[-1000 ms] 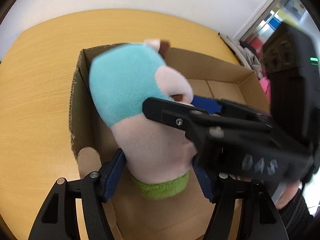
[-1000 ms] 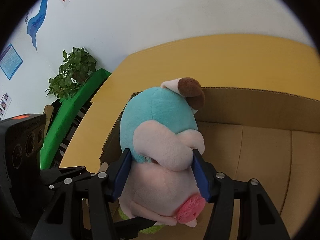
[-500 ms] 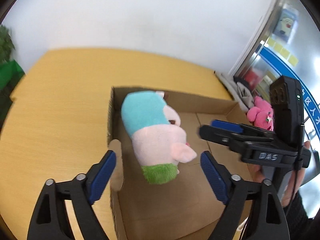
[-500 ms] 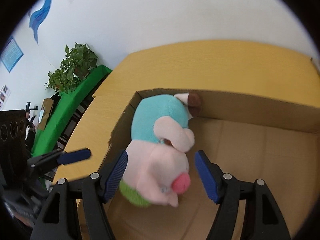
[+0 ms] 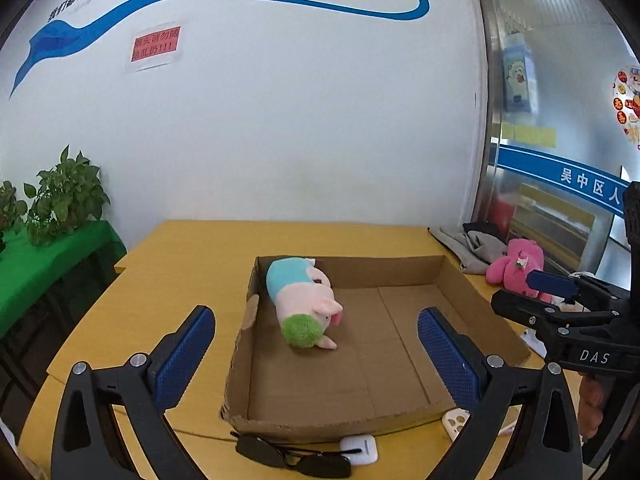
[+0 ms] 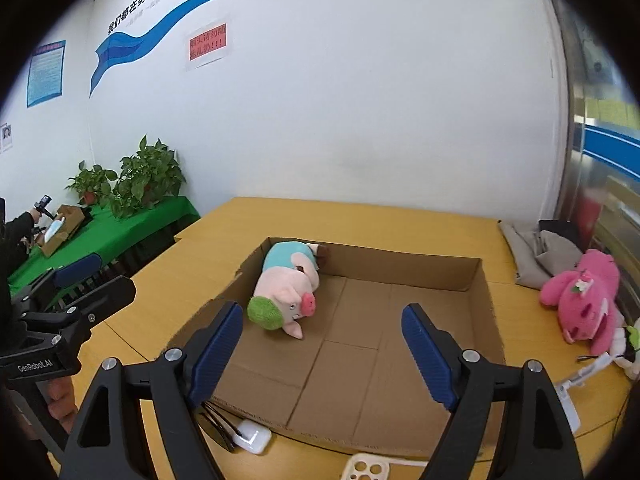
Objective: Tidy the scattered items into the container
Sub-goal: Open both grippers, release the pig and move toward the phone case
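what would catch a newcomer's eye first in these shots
The plush pig, teal, pink and green, lies on its side alone in the far left corner of the open cardboard box on the yellow table. A bright pink plush toy sits outside the box to its right. Along the box's near edge lie dark sunglasses and a white earbud case.

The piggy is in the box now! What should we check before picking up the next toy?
1. Pig plush lying inside the cardboard box: ok.
2. Left tongs open, nothing between them: ok.
3. Right tongs open, nothing between them: ok.
4. Everything tidied: not ok. The pink plush, sunglasses, white earbud case and phone case lie outside the box.
5. Room left in the box: ok.
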